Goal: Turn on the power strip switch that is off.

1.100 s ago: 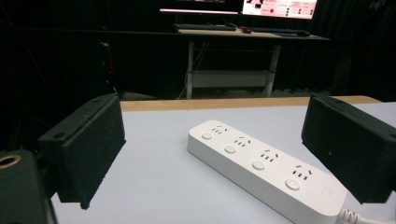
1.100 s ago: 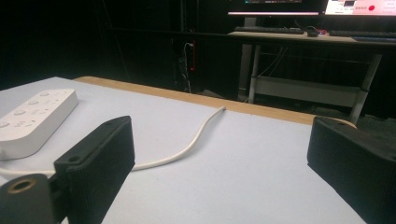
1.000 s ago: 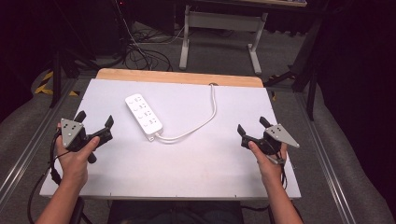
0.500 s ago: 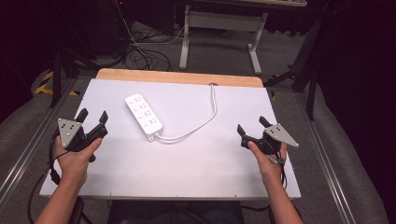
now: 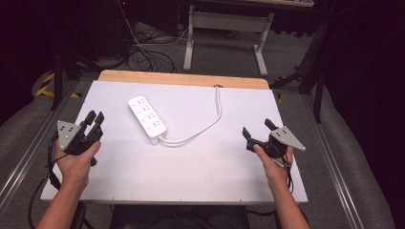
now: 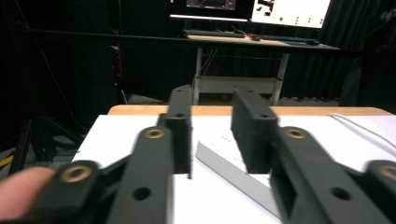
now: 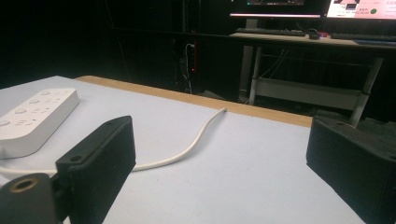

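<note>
A white power strip [image 5: 147, 117] lies at a slant on the white tabletop [image 5: 191, 181], left of centre. Its white cable [image 5: 210, 119] curves right and back to the far edge. My left gripper [image 5: 94, 116] is held in a hand near the table's left edge, its jaws close together with a narrow gap and nothing between them. In the left gripper view the left gripper [image 6: 212, 107] points at the strip [image 6: 233, 168]. My right gripper [image 5: 256, 127] hovers near the right edge, open wide and empty. In the right gripper view, the right gripper [image 7: 229, 154] faces the strip [image 7: 32, 116] and cable [image 7: 187, 149].
A wooden strip [image 5: 181, 78] runs along the table's far edge. Beyond it stand a metal desk frame [image 5: 224, 24] and loose floor cables [image 5: 143, 52]. Monitors [image 6: 289, 9] sit on the desk behind. Metal rails [image 5: 334, 157] flank both sides of the table.
The left gripper's jaws have narrowed from wide apart to a small gap, and the hand has shifted slightly. The right gripper has stayed where it was, open.
</note>
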A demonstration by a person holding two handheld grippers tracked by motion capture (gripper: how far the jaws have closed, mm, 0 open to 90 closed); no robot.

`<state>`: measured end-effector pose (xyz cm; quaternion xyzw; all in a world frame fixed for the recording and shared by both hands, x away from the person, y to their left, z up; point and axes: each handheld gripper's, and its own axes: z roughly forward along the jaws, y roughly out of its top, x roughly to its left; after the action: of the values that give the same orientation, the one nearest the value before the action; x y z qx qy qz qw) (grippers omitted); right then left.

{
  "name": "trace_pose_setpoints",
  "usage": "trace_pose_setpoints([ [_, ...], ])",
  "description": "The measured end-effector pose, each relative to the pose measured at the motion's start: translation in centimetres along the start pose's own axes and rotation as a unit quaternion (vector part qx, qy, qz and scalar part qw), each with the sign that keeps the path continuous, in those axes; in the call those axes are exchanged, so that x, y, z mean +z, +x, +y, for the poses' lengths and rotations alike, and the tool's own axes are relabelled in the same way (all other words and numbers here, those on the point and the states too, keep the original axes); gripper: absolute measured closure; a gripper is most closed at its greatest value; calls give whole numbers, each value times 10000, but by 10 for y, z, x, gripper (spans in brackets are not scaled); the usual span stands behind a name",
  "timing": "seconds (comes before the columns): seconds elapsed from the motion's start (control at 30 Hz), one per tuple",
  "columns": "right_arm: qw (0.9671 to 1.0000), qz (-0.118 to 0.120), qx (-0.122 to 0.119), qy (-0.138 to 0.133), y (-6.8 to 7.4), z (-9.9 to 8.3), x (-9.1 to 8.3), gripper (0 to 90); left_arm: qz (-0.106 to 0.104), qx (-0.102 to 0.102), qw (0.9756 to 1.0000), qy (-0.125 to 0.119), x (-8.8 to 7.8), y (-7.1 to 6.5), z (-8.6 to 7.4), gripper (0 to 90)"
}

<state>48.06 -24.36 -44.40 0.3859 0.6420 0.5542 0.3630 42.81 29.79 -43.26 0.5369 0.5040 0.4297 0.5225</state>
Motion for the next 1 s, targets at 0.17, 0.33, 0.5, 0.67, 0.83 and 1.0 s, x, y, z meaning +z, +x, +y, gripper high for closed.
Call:
trace_pose_setpoints([
  [0.17,10000,-20,-12,-22,0,0,-1,87,-4,99,9999,29,-2,-1,3,884],
  [0.33,10000,-14,-15,-20,0,0,0,88,24,172,9998,83,2,0,6,900],
  [0.5,10000,-21,-27,-32,0,0,-1,89,24,143,9999,81,11,3,7,900],
  [0.67,10000,-24,-41,-29,0,1,-1,91,4,169,9998,123,16,3,7,900],
  [0.83,10000,-27,-59,-14,2,1,1,91,-70,335,9992,222,24,-2,6,900],
  [1.0,10000,-3,-74,-1,3,1,1,93,-96,540,9983,213,31,-7,7,900],
])
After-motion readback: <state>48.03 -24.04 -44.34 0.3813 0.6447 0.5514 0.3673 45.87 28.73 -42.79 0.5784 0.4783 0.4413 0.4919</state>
